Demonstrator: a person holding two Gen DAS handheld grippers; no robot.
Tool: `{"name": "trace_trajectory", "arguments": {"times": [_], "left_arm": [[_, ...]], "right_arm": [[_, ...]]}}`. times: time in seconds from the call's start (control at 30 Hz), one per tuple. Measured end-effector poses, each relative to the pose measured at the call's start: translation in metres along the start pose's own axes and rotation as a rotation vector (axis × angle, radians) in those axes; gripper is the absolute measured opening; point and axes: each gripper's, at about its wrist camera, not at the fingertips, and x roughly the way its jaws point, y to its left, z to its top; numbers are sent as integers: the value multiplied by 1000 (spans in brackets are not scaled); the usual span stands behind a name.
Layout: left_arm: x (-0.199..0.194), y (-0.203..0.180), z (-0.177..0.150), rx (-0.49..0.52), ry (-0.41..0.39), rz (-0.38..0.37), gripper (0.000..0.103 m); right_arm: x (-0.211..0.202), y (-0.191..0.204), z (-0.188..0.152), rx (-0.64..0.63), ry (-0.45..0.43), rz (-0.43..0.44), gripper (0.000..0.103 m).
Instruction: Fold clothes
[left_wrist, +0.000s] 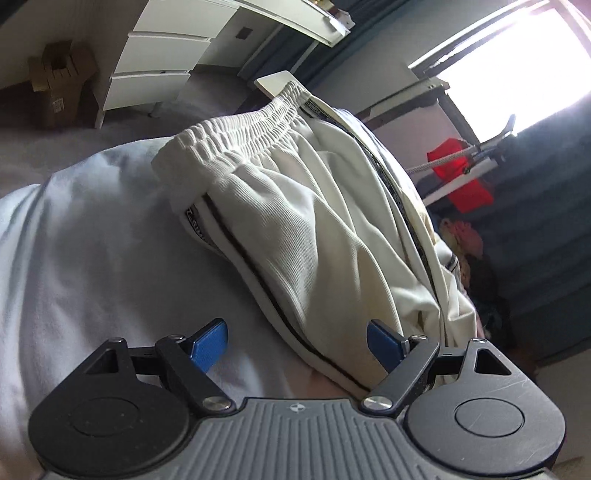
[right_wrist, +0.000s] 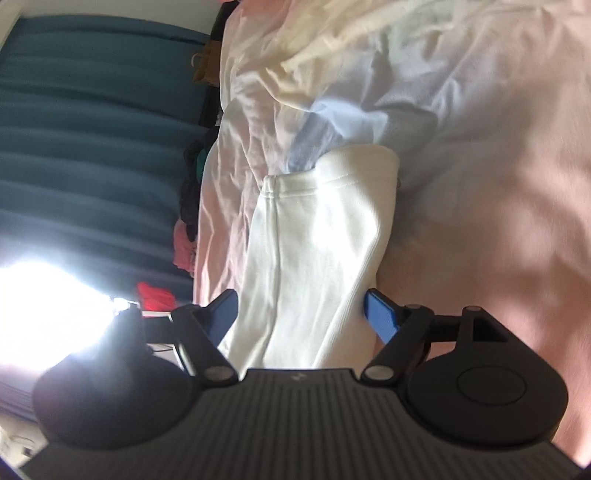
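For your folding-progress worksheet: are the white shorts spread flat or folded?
Folded lengthwise: the white shorts lie doubled, with both dark side stripes close together on the bed sheet.

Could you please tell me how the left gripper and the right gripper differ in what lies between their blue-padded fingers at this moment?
The left gripper has the dark-striped side seam of the cream ribbed shorts running between its fingers, while the right gripper frames a plain white stretch of the garment, ending in a stitched hem. The left view is sharp and faces the elastic waistband; the right view is blurred. Both grippers are open, and neither is clamping cloth.
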Motion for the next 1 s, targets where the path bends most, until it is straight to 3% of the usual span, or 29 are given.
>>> {"name": "trace_trajectory", "arguments": {"times": [0.13, 0.23, 0.27, 0.3, 0.33, 0.4, 0.5, 0.67, 0.87, 0.97, 1.0], "left_arm": [[13, 18, 13, -92, -19, -53, 84], [23, 31, 22, -156, -41, -94, 82], [26, 35, 24, -175, -52, -108, 74], [28, 39, 26, -191, -62, -119, 64], [29, 42, 28, -197, -69, -120, 59], [29, 49, 30, -220, -80, -120, 37], [16, 50, 33, -210, -142, -127, 16], [-22, 58, 40, -251, -197, -182, 13], [-64, 73, 47, -252, -130, -169, 12], [-83, 81, 49, -245, -98, -155, 12], [-82, 84, 48, -217, -91, -120, 12]], "right_arm": [[4, -6, 1, 11, -11, -53, 76], [11, -8, 6, -12, -24, -80, 66], [12, -6, 8, -42, -37, -105, 66], [15, -4, 10, -73, -47, -131, 59], [18, -3, 12, -100, -51, -150, 51], [22, -1, 15, -141, -61, -190, 26], [26, -2, 18, -148, -77, -203, 9], [12, 9, 24, -219, -136, -197, 5], [-23, 8, 31, -192, -255, -204, 5], [-39, 7, 28, -168, -289, -265, 5], [-42, 7, 26, -178, -291, -298, 5]]}}
